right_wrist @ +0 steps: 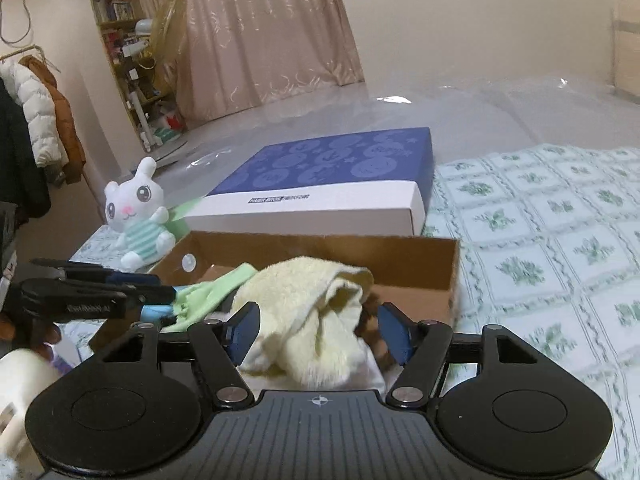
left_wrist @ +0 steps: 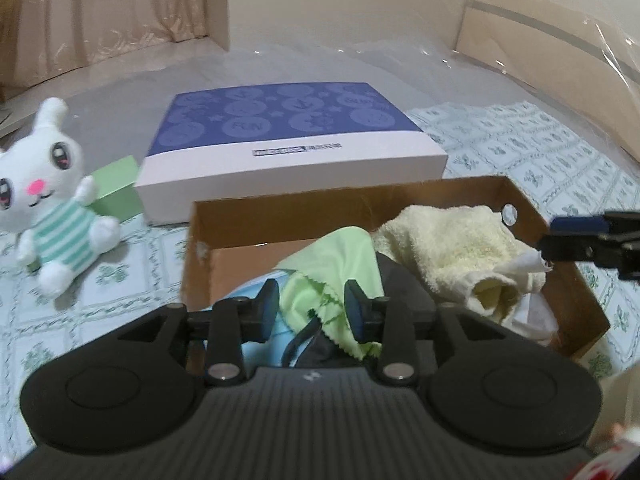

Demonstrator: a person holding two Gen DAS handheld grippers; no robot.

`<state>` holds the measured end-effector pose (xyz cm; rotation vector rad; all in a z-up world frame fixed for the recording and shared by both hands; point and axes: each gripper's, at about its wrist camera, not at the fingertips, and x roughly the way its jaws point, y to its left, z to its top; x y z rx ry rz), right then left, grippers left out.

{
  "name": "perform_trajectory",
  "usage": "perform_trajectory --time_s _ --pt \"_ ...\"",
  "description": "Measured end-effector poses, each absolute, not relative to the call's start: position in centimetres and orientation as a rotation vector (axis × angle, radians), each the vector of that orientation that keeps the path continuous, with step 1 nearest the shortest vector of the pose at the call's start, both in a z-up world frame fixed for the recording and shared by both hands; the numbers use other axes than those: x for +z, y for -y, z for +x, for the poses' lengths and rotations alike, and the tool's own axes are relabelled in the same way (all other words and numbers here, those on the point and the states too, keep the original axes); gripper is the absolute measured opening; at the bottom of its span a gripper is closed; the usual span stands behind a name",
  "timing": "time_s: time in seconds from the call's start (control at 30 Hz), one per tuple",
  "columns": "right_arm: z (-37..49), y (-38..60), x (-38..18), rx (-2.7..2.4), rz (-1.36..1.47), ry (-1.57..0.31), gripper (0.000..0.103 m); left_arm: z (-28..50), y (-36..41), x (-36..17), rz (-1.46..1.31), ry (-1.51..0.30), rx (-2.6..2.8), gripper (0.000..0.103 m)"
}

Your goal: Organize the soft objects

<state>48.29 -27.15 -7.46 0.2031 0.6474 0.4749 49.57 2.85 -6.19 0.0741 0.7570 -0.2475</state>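
Lying in cardboard box (right_wrist: 416, 266), cream towel (right_wrist: 312, 304) between released right claw (right_wrist: 318, 334), green cloth (left_wrist: 320, 276) between released left claw (left_wrist: 312, 312).

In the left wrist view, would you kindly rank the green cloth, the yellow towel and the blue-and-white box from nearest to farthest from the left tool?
1. Green cloth, between the left tool's fingers.
2. Yellow towel, to the right in the cardboard box.
3. Blue-and-white box, beyond the cardboard box.

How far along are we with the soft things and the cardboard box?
Done: the yellow towel, green cloth and a light blue item are in the cardboard box. In hand: nothing is gripped; the left tongs straddle the green cloth, the right tongs the towel, pads apart. Left: the plush bunny sits outside the box on the bedspread.
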Motion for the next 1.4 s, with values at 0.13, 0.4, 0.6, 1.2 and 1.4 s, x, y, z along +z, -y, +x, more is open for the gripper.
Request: perform_trajectory --time_s 0.13,0.4,0.6,1.2,1.4 --pt "46.1 27.2 -6.7 0.435 0.167 -0.641 0.068 47.6 -3.6 -4.7 0.056 -0.752 -0.211 0.056" --pt "39.6 27.1 -4.4 0.341 0.117 -0.593 0.068 41.5 -4.5 -0.9 0.063 -0.689 -0.162 0.079" --pt "34.3 27.2 -2.6 0.288 0.146 -0.565 0.068 35.4 -4.7 2.1 0.075 -0.607 -0.122 0.083" --pt "22.7 25.1 1.7 0.299 0.23 -0.566 0.068 19.1 -3.3 7.2 0.031 -0.582 -0.03 0.083" --pt "18.8 24.2 2.0 0.331 0.223 -0.582 0.068 14.7 -2.8 7.2 0.028 -0.59 -0.021 0.083"
